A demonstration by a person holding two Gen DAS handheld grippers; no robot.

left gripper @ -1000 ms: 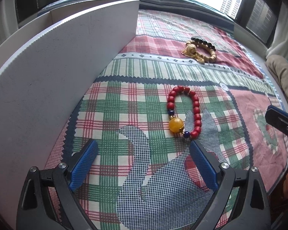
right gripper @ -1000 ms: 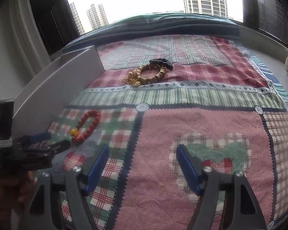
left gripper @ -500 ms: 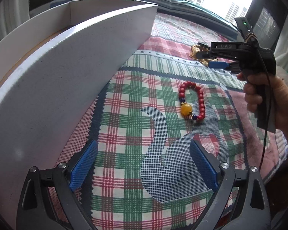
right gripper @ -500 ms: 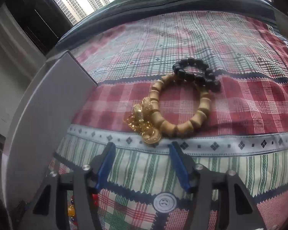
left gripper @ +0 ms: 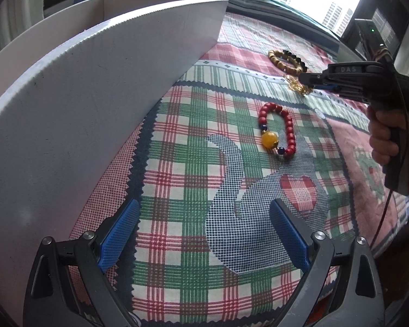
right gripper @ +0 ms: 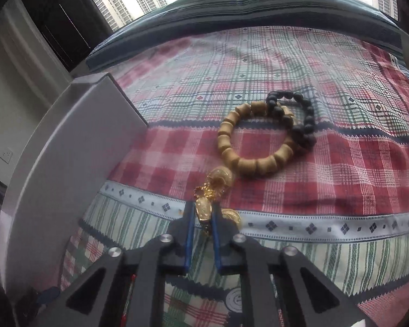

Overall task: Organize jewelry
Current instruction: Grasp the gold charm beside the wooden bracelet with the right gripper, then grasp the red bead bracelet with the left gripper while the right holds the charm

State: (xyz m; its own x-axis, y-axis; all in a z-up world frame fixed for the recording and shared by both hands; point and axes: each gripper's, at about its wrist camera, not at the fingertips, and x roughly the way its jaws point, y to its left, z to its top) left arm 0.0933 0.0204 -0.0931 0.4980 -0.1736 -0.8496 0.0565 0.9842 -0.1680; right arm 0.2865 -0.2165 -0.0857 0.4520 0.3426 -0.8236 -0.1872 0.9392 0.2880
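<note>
A red bead bracelet (left gripper: 279, 129) with a yellow bead lies on the plaid cloth, ahead of my open, empty left gripper (left gripper: 204, 233). A tan wooden bead bracelet (right gripper: 252, 143) with a gold charm cluster (right gripper: 214, 188) lies further back, overlapped by a black bead bracelet (right gripper: 300, 121). My right gripper (right gripper: 203, 219) is shut on the gold charm at the cloth. In the left wrist view the right gripper (left gripper: 310, 79) sits over the charm (left gripper: 300, 87), beside the tan bracelet (left gripper: 282, 60).
A white box (left gripper: 81, 95) with tall walls stands along the left; it also shows in the right wrist view (right gripper: 68, 158). The plaid cloth (left gripper: 191, 163) covers the table. A person's hand (left gripper: 387, 133) holds the right gripper at the right.
My right gripper moved forward to the gold charm and closed on it. The left gripper stayed open and shifted back slightly.
</note>
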